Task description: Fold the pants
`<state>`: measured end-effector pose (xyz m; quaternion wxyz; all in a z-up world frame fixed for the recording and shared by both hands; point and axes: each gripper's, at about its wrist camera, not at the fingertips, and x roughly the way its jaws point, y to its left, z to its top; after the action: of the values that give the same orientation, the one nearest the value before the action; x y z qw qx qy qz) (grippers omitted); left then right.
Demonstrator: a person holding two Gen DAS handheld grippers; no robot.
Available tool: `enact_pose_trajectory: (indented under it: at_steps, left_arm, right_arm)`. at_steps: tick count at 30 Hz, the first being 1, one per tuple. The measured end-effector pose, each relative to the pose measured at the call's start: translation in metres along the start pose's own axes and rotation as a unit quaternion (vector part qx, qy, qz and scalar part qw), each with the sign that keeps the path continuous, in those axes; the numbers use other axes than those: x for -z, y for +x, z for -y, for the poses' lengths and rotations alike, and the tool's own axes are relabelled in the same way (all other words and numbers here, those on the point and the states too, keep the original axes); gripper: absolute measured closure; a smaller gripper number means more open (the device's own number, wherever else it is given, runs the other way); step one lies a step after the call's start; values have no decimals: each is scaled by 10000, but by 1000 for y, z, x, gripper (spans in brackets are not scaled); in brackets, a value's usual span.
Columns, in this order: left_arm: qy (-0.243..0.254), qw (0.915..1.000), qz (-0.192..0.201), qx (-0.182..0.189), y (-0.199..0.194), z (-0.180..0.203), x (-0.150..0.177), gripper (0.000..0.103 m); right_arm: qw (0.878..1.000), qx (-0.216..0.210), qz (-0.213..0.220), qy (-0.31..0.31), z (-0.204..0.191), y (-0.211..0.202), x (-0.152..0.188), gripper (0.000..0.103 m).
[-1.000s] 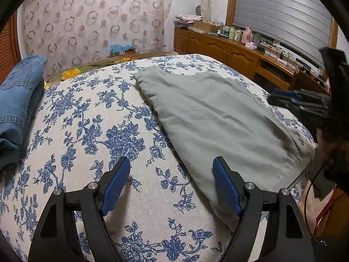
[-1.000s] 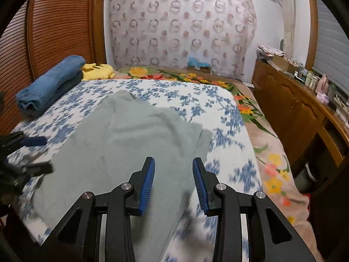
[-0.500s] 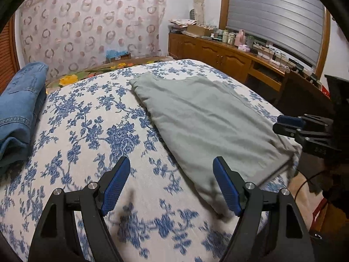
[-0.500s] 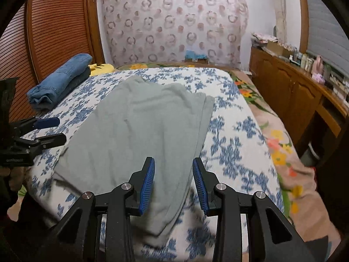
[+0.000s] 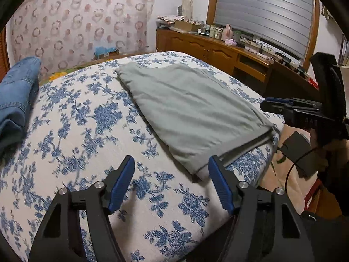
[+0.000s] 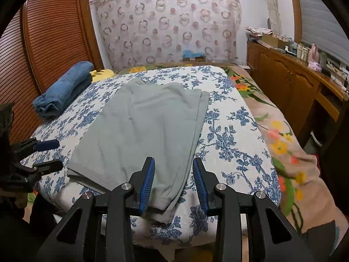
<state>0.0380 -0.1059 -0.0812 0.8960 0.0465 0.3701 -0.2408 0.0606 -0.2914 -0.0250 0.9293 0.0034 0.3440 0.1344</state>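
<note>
Grey-green pants (image 5: 192,109) (image 6: 148,131) lie flat on the blue-flowered bed cover (image 5: 82,135), folded lengthwise, with their near end at the bed's edge. My left gripper (image 5: 171,163) hovers over the cover at the pants' near left corner. Its jaws are closing and the pads touch nothing. It shows at the left edge of the right wrist view too (image 6: 54,154). My right gripper (image 6: 173,161) hangs over the pants' near right corner, partly open, the cloth below the gap and not pinched. The left wrist view shows that gripper (image 5: 270,106) at the right.
Folded blue jeans (image 6: 63,89) (image 5: 15,96) rest at the far left of the bed, a yellow item (image 6: 102,74) behind them. A floral blanket (image 6: 279,135) hangs on the right side. Wooden cabinets (image 6: 294,80) line the right wall, louvred doors (image 6: 50,32) the left.
Both grippers have drawn back toward the bed's near edge, so the pants sit farther ahead. The left jaws have narrowed a little. The right jaws keep the same gap.
</note>
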Motion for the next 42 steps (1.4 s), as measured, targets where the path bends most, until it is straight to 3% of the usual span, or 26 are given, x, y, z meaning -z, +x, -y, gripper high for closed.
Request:
enact_pose_trajectory:
  at_steps: [7, 13, 18, 22, 42]
  left_arm:
    - [163, 9997, -61, 193, 1, 13, 5, 51]
    - [329, 9986, -171, 377, 9, 24, 5, 54]
    - [361, 9986, -273, 282, 17, 25, 4, 72]
    - [331, 9989, -88, 332, 8, 24, 2, 84]
    - [239, 9990, -234, 297, 16, 23, 4, 85]
  right_arm:
    - [9999, -50, -72, -61, -6, 3, 1, 66]
    - [9999, -53, -107, -71, -5, 3, 2, 66]
    - [9999, -62, -151, -55, -4, 1, 4, 66]
    - [9998, -109, -156, -29, -5, -1, 6, 66]
    - [9987, -66, -459, 207, -7, 8, 11, 66]
